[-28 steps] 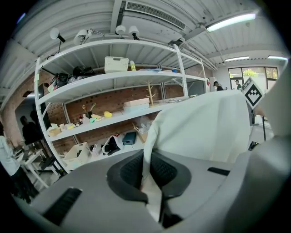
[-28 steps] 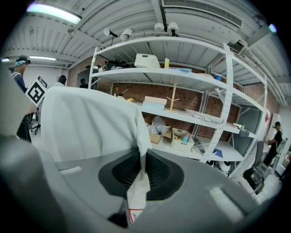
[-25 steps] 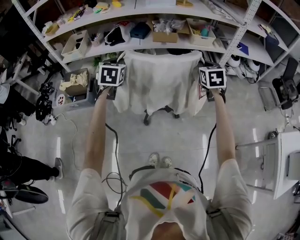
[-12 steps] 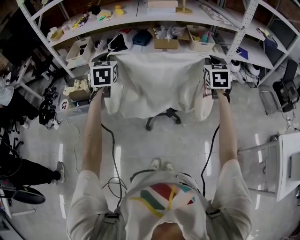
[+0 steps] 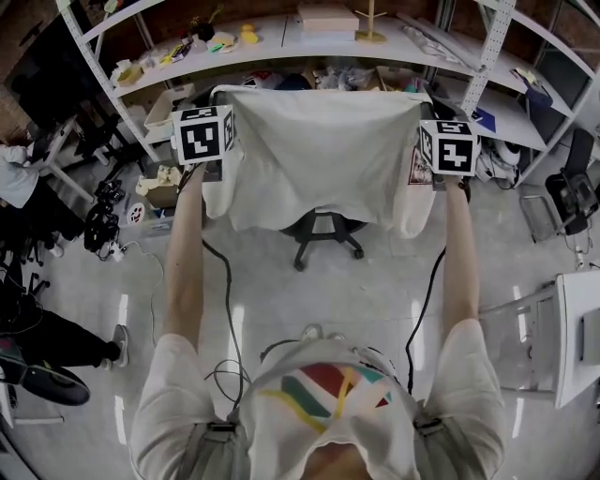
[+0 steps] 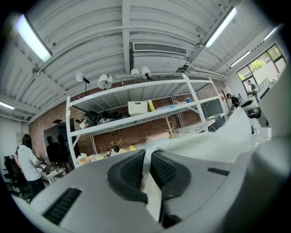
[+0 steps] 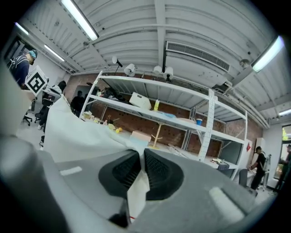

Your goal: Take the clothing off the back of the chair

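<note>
Far left, a person in a white top (image 5: 14, 173) stood by the dark desks, and a dark-trousered leg (image 5: 47, 337) showed lower on the floor. A cardboard box (image 5: 157, 186) sat on the floor under the rack (image 5: 281, 37), holding crumpled pale stuff. Above it on a lower rack level stood a white bin (image 5: 167, 101); its contents could not be made out. A small tray (image 5: 127, 72) of mixed bits sat on the level above, and further along the same board were yellow items (image 5: 247, 35), a flat carton (image 5: 328, 16) and a wooden stand (image 5: 371, 21). The left gripper (image 6: 148, 170) was pinched tight on a fold of the white garment (image 5: 319, 150), with cloth squeezed between its ribbed pads (image 6: 132, 170). The garment hung spread between both grippers, its top edge taut and level and a sleeve drooping at each side. More boxes on the rack behind it were mostly hidden. The chair (image 5: 323, 234) stood below and behind the lower hem, with seat and wheeled base showing and its back hidden by the cloth. The right gripper (image 7: 142, 170) was likewise clamped on the garment's other top corner. Far right stood a white table (image 5: 572, 328).
</note>
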Tool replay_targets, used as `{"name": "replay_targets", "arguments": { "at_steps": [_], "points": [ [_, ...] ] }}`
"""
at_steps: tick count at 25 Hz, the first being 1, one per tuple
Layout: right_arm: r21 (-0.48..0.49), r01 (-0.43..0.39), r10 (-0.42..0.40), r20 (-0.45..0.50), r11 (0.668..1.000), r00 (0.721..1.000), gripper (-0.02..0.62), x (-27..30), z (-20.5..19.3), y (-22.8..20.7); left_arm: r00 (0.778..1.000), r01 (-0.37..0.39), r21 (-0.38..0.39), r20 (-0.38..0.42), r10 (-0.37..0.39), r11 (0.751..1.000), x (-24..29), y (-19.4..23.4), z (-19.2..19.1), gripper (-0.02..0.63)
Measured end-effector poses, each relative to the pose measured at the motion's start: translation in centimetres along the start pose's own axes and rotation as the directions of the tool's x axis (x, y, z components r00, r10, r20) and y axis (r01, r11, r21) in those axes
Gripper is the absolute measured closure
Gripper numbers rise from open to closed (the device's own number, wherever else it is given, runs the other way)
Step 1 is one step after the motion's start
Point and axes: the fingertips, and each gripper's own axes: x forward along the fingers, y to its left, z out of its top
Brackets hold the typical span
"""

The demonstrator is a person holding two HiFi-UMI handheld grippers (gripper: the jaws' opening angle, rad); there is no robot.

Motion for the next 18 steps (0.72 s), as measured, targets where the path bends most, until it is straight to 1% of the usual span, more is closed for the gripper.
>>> {"name": "replay_targets", "arguments": {
  "at_steps": [4, 7, 10, 14, 18],
  "points": [
    [-0.009, 0.012, -0.012, 0.069, 1.000, 0.998, 0.578, -2.0, 2.9, -0.9, 0.996, -0.044, -0.025, 0.074, 0.046, 0.999, -2.3, 0.8, 3.4, 0.586],
    [-0.014, 0.023, -0.021, 0.125, 1.000, 0.992, 0.578, -3.3, 5.4, -1.7, 0.986, -0.082, -0.032, 0.142, 0.086, 0.996, -3.9, 1.6, 6.6, 0.586],
    [-0.030, 0.037, -0.031, 0.184, 0.999, 0.982, 0.578, -5.0, 7.8, -2.4, 0.975, -0.099, -0.038, 0.196, 0.104, 0.994, -5.7, 1.9, 9.5, 0.586],
    [-0.032, 0.050, -0.039, 0.283, 0.998, 0.958, 0.578, -7.7, 12.2, -3.6, 0.954, -0.121, -0.055, 0.268, 0.131, 0.991, -8.4, 2.5, 13.3, 0.586],
    [-0.036, 0.045, -0.027, 0.393, 0.998, 0.919, 0.578, -11.0, 17.0, -3.7, 0.927, -0.096, -0.100, 0.353, 0.126, 0.990, -11.5, 2.6, 16.4, 0.586]
  ]
}}
